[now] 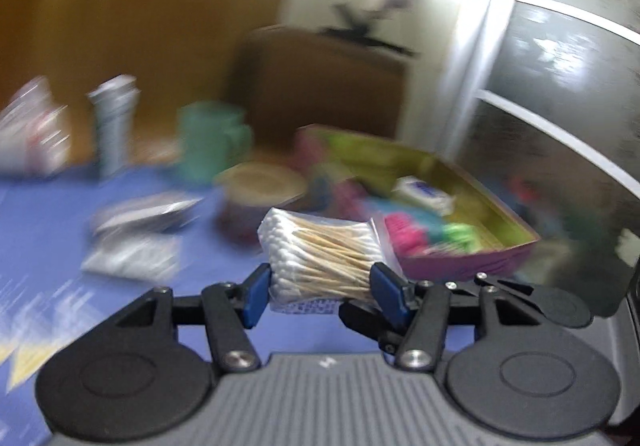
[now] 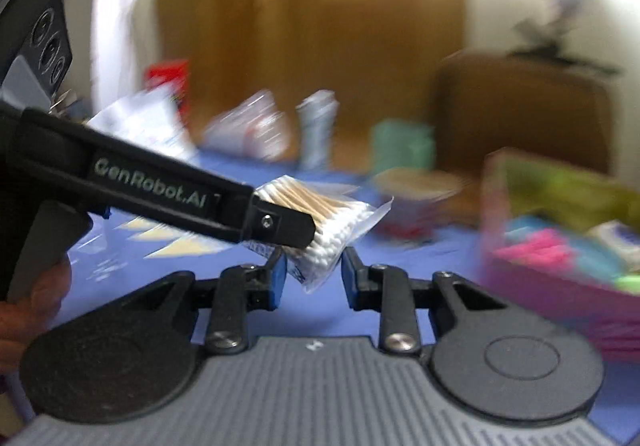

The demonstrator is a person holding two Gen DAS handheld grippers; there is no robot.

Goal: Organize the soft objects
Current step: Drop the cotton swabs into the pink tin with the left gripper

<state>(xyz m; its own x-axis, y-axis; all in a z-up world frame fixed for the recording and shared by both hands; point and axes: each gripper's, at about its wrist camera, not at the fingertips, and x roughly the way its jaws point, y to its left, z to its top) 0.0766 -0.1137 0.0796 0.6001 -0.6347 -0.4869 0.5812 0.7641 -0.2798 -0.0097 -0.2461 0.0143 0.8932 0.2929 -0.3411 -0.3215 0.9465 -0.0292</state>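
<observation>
A clear bag of cotton swabs (image 1: pixel 320 250) with wooden sticks hangs above the blue table. My left gripper (image 1: pixel 320 278) is shut on it, one blue pad on each side. In the right wrist view the left gripper (image 2: pixel 296 226) reaches in from the left with the bag of cotton swabs (image 2: pixel 340 230). The bag's lower corner sits between the pads of my right gripper (image 2: pixel 314 270), which press on it. A pink and green box (image 1: pixel 472 266) to the right holds pink, teal and green soft items and a white packet (image 1: pixel 424 191). The box (image 2: pixel 540 286) shows blurred at right.
The blue tablecloth (image 1: pixel 48 230) carries silver pouches (image 1: pixel 140 213), a brown-lidded tub (image 1: pixel 260 181), a teal cup (image 1: pixel 212 141) and a grey can (image 1: pixel 114 125). A wooden panel and a brown cabinet stand behind. A person's hand (image 2: pixel 24 310) holds the left gripper's handle.
</observation>
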